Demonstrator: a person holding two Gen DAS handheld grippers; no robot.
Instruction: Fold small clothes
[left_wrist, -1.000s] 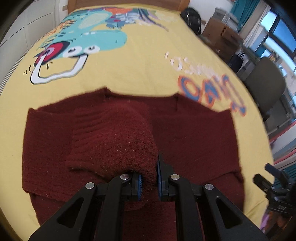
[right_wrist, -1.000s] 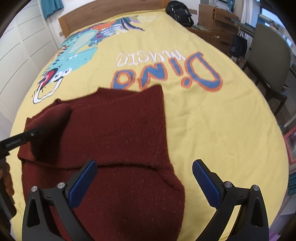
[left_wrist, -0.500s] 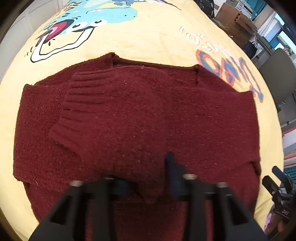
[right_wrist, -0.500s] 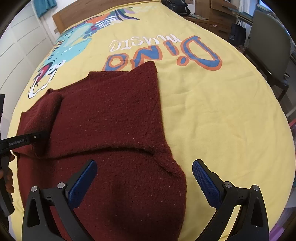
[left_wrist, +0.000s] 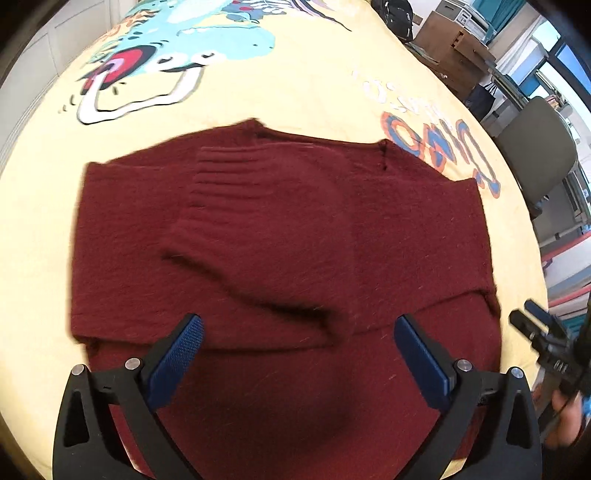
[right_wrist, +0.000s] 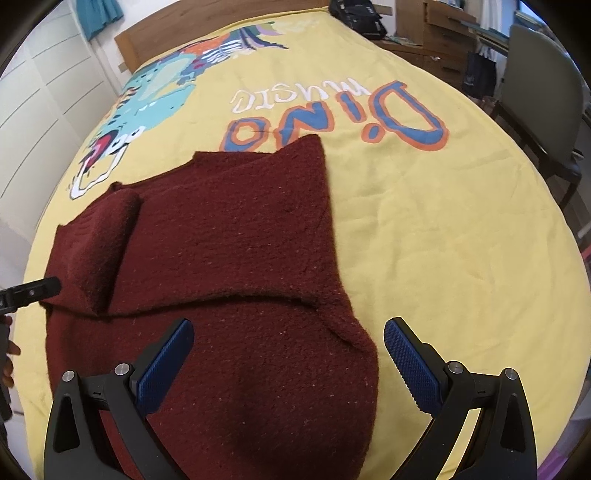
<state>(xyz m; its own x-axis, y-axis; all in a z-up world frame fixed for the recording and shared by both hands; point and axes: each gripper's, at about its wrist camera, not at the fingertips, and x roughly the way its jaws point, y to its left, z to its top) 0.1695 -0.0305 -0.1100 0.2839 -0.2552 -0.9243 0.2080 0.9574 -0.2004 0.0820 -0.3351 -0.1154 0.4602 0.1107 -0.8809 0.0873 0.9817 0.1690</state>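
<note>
Maroon knitted sweater (left_wrist: 280, 258) lies mid-bed on the yellow bedspread (right_wrist: 443, 229), sleeve folded across. Left tool (left_wrist: 295, 350) opening, nothing between; right tool (right_wrist: 288, 354) wide. The loose sleeve could slide off.

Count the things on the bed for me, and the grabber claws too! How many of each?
Dark red sweater: 1
Yellow dinosaur bedspread: 1
Grabbers, the left gripper with jaws opening and nothing between them, and the right gripper open: 2
Total: 4
</note>
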